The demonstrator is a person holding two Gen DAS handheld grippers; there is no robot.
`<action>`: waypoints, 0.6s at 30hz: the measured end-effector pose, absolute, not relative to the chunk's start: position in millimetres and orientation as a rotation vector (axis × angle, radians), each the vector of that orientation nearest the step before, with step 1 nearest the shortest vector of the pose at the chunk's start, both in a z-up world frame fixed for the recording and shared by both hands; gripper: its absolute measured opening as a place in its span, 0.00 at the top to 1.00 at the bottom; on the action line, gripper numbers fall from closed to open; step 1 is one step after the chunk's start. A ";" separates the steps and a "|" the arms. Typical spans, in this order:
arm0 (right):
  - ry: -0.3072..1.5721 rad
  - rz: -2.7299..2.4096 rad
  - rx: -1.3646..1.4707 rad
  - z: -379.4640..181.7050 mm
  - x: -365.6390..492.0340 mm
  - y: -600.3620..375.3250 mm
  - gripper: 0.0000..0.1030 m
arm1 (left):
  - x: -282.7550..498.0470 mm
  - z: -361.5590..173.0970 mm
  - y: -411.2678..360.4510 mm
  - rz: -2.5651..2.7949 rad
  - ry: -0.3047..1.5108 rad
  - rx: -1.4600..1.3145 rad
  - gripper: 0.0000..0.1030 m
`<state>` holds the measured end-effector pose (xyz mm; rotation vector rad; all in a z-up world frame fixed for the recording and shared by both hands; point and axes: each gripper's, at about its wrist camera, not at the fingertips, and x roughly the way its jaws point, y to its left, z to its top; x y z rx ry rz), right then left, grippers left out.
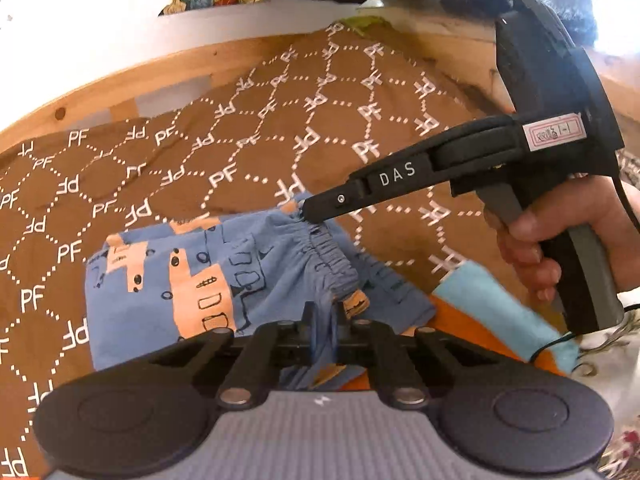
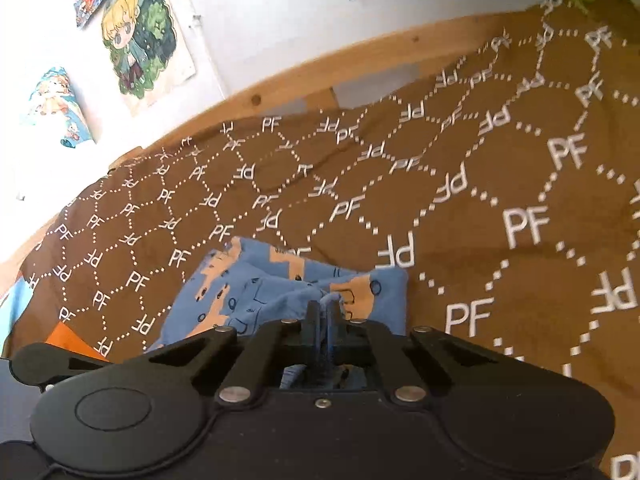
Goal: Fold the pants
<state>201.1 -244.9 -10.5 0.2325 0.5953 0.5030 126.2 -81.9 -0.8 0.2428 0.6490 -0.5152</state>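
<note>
The pants (image 1: 168,296) are small, blue with orange shapes and an elastic waistband, lying folded on a brown blanket (image 1: 280,140). My left gripper (image 1: 324,312) is shut on the near edge of the waistband. My right gripper (image 1: 304,210) comes in from the right and is pinched on the far end of the waistband. In the right wrist view the pants (image 2: 256,292) bunch between the closed fingers of the right gripper (image 2: 324,308).
A wooden bed rail (image 1: 120,76) runs behind the blanket below a white wall. Cartoon pictures (image 2: 136,36) hang on the wall. An orange and light blue cloth (image 1: 500,312) lies to the right of the pants.
</note>
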 end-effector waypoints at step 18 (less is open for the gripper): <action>0.606 0.361 0.084 -32.5 169.2 -251.1 0.76 | 119.5 -1.1 -72.2 -0.576 0.718 0.104 0.39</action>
